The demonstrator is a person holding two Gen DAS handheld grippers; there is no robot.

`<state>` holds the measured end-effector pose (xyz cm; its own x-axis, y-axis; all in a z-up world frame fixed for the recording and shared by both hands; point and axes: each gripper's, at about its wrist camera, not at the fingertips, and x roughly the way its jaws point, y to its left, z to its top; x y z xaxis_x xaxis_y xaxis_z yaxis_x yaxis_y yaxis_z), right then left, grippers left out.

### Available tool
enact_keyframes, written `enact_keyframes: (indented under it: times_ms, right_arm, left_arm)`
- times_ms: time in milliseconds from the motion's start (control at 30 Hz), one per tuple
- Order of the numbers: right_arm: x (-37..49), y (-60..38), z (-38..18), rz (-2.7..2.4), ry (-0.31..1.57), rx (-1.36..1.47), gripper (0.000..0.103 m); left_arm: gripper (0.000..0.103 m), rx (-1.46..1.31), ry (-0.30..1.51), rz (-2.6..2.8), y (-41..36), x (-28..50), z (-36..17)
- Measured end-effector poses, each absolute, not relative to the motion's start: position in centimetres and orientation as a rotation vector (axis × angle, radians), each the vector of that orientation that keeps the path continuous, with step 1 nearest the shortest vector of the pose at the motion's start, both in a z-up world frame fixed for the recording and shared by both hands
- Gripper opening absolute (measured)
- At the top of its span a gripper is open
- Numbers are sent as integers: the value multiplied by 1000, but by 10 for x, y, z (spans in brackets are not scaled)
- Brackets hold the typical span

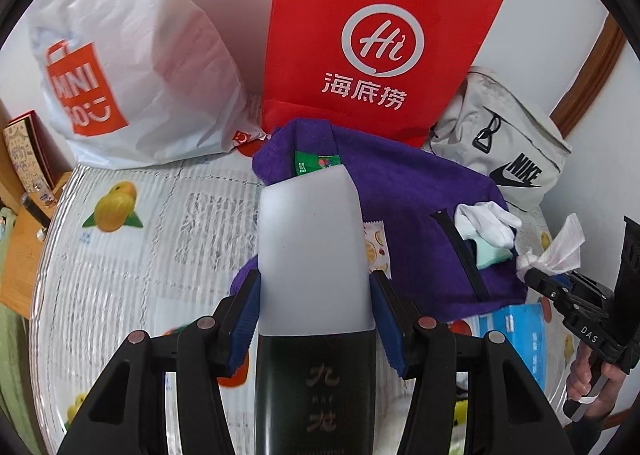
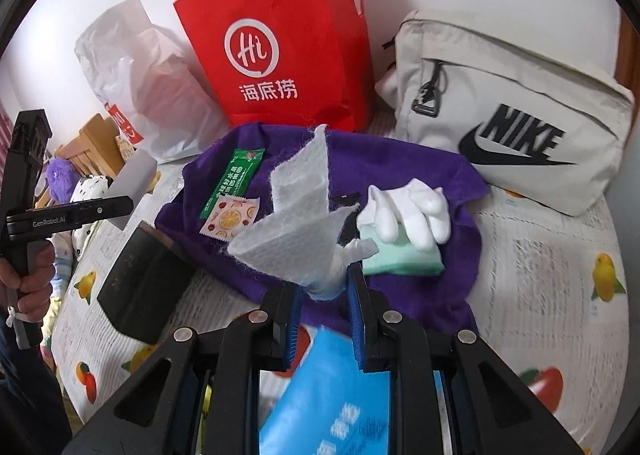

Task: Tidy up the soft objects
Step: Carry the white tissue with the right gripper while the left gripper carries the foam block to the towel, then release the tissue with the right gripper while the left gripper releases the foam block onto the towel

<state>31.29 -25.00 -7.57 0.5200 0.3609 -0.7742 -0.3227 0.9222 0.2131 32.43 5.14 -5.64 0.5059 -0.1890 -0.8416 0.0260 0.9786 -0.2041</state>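
Observation:
My left gripper [image 1: 314, 295] is shut on a tall black bottle with a frosted white cap [image 1: 312, 255], held over the table; the bottle also shows in the right wrist view [image 2: 138, 275]. My right gripper [image 2: 324, 291] is shut on a crumpled white tissue [image 2: 296, 223], lifted above a purple cloth [image 2: 400, 171]. The tissue and right gripper also show in the left wrist view [image 1: 556, 251]. On the purple cloth [image 1: 420, 191] lie a white glove [image 2: 412, 211], a mint green pack [image 2: 404, 259], a green sachet [image 2: 236, 179] and an orange-print sachet [image 2: 230, 217].
A red paper bag [image 2: 280, 35], a white Miniso plastic bag [image 1: 120, 55] and a beige Nike bag [image 2: 512, 111] stand at the back against the wall. A blue tissue pack [image 2: 332, 387] lies under my right gripper. The table [image 1: 160, 215] has a fruit-print cover.

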Motion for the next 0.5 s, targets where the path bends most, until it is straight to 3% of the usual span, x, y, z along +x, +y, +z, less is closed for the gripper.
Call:
enact_keyframes:
  times_ms: [500]
  right_arm:
    - [363, -224, -124, 442, 1128, 37, 23]
  left_arm:
    - [52, -136, 1092, -170, 26, 365, -79]
